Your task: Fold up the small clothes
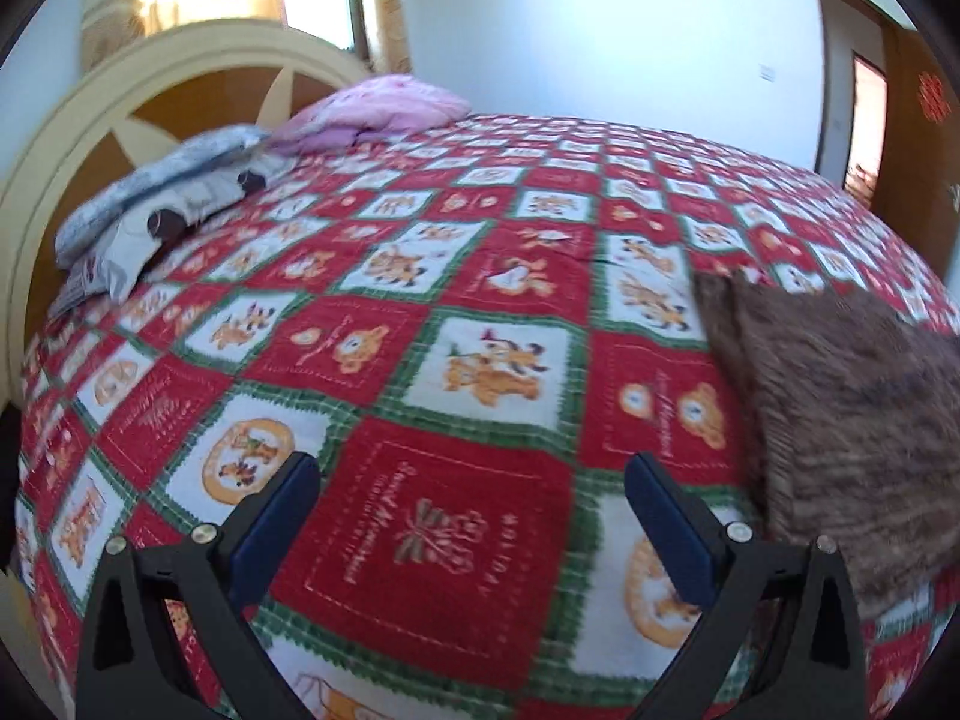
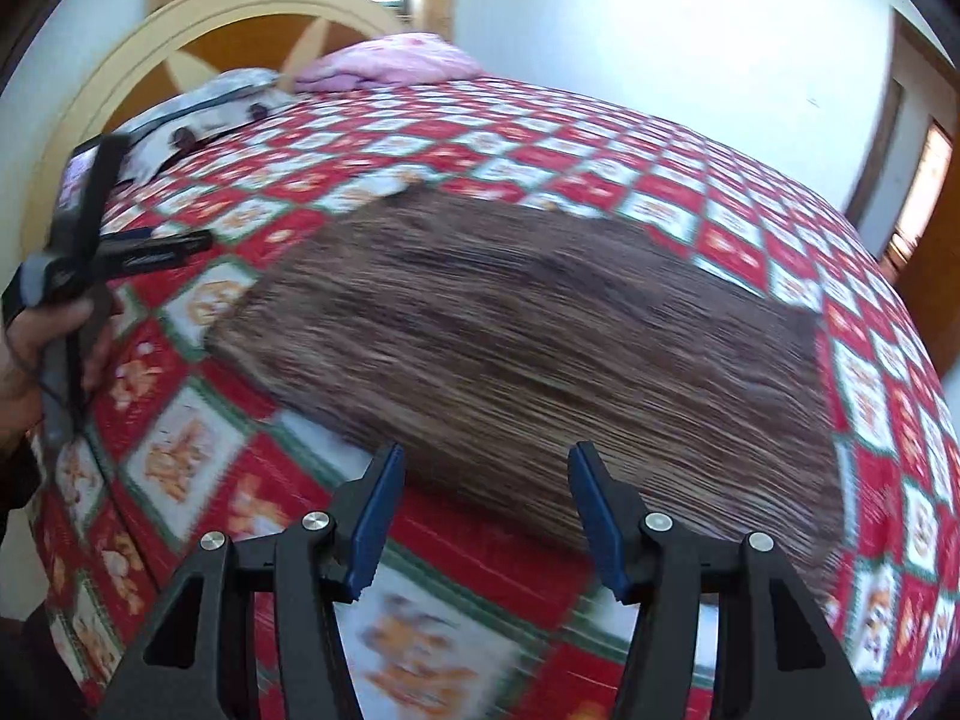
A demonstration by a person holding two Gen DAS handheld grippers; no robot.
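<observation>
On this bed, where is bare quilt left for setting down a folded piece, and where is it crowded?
Free: the wide stretch of checked quilt between the brown garment and the headboard, and the far side toward the door. Also the patch under the open left claw. Crowded: the headboard end, with grey-white bedding and pink cloth. The brown garment covers the near right.
</observation>
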